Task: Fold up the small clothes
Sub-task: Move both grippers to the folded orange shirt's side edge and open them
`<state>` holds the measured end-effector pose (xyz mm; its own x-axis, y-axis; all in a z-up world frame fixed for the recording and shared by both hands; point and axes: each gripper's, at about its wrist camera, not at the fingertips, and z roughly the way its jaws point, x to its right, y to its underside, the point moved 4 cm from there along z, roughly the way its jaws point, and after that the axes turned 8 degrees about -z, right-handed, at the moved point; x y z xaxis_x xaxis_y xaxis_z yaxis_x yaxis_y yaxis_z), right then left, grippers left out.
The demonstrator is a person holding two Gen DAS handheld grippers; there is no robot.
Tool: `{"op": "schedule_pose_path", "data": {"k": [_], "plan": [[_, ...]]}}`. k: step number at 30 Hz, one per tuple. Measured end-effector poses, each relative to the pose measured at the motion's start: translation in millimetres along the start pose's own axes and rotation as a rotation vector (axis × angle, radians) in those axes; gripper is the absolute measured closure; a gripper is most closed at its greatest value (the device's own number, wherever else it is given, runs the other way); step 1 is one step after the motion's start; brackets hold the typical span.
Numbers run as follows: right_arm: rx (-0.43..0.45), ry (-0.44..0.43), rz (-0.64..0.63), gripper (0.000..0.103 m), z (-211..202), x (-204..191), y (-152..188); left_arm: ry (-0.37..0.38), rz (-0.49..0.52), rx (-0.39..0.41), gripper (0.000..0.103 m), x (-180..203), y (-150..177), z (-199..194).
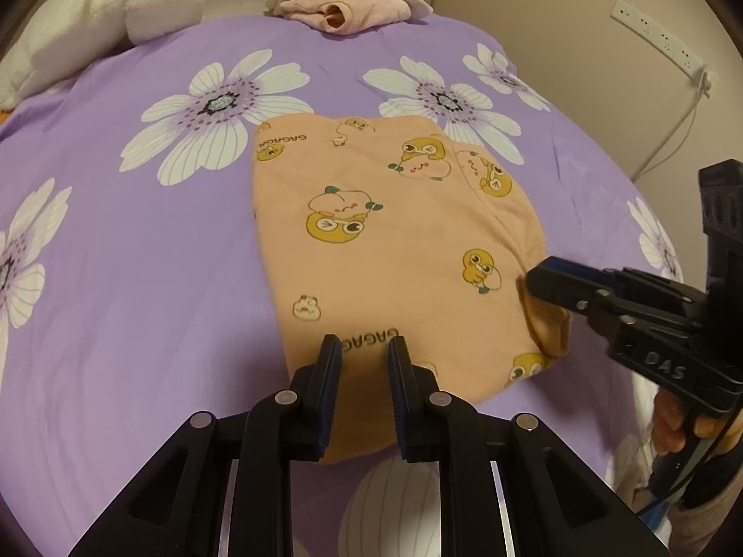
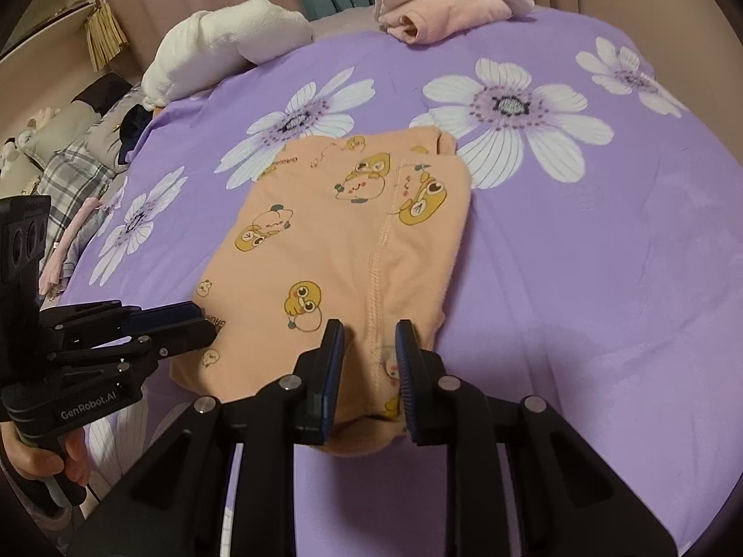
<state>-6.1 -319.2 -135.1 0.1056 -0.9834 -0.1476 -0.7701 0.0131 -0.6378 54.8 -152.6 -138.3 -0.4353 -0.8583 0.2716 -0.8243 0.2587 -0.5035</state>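
Hovering both grippers over the near edge of a half-folded peach garment, plenty of ways to mess this up

The peach garment [image 1: 399, 250] lies flat on the purple floral bedspread [image 1: 139, 255], already doubled over with a seam showing. The left gripper [image 1: 364, 348] has its fingers a little apart over the near hem, nothing pinched that I can see. The right gripper [image 2: 370, 332] looks the same, fingers parted either side of the seam near the corner, cloth between them but not clamped. My guess at the risk: if either closes on just the top layer, the fold peels apart when lifted. An uneven pull could skew the edges, or drag the bedspread along. The pink folded clothes [image 1: 353, 4] at the far end sit well clear.
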Motion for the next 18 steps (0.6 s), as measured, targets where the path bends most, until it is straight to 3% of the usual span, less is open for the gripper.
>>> {"op": "schedule_pose_path", "data": {"k": [7, 11, 17, 18], "plan": [[0.053, -0.083, -0.06, 0.077, -21, -22, 6, 0.002, -0.011, -0.008, 0.086, -1, 14, -4], [-0.037, -0.026, -0.052, 0.082, 0, -18, 19, 0.004, -0.022, -0.012, 0.086, -3, 18, -5], [-0.011, -0.04, -0.003, 0.08, -12, -5, 22, -0.034, -0.037, -0.002, 0.086, -13, 23, -15], [-0.002, -0.044, 0.008, 0.078, -16, -3, 22, -0.038, -0.042, -0.003, 0.082, -15, 23, -16]]}}
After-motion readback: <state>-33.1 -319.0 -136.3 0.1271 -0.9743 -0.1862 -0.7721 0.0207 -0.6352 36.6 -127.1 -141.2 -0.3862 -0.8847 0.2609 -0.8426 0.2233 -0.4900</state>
